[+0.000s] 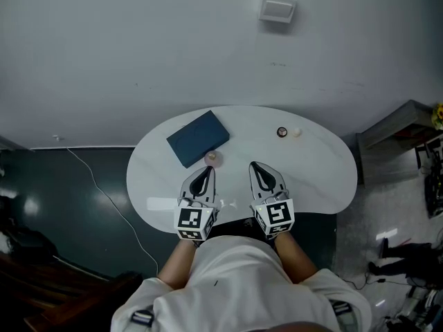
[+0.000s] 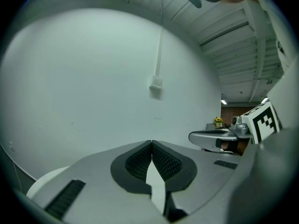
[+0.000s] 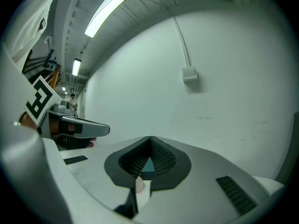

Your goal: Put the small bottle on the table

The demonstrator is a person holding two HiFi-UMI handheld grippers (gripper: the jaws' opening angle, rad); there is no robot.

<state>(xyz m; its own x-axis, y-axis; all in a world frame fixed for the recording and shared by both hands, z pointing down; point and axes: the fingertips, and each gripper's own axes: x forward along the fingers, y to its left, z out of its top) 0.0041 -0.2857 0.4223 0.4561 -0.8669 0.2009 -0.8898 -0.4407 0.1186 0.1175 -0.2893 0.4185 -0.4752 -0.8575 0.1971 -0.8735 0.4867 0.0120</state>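
A small pinkish bottle (image 1: 213, 158) stands on the white oval table (image 1: 325, 178), touching the near corner of a blue book (image 1: 198, 138). My left gripper (image 1: 206, 171) hovers just in front of the bottle, jaws shut with nothing between them. My right gripper (image 1: 257, 165) is beside it to the right, also shut and empty. In the left gripper view the pads (image 2: 140, 161) meet at the tip, and the right gripper (image 2: 219, 137) shows at the right. In the right gripper view a sliver of the bottle (image 3: 139, 185) and the book (image 3: 148, 170) shows behind the shut jaws.
A small dark round object (image 1: 282, 131) and a small cream object (image 1: 297, 132) lie at the table's far side. A grey wall with a white box (image 1: 277, 7) rises behind the table. A cable (image 1: 104, 196) runs over the dark floor at the left; furniture stands at the right.
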